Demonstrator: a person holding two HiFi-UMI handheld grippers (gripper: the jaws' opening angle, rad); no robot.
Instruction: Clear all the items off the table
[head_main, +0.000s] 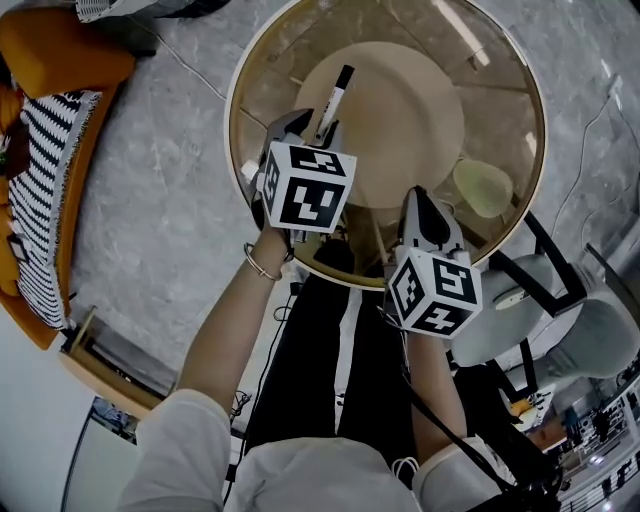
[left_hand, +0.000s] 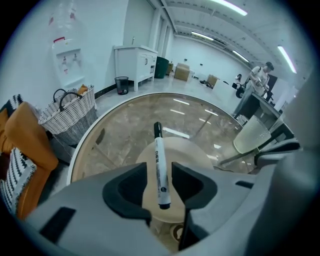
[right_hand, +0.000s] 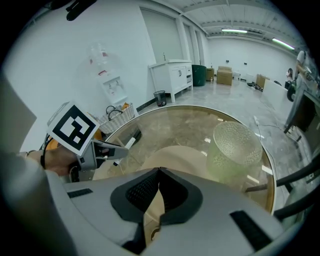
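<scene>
Marker pen (left_hand: 159, 150) flat on glass surface (head_main: 262, 95), inward of near-left edge, between spread left tongs (left_hand: 158, 177), pads clear of it. Probably light, stiff, slick, prone to rolling; pinch mid-barrel. Right tongs (right_hand: 159, 172) closed, empty.

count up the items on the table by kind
marker: 1
cup: 1
total: 2
</scene>
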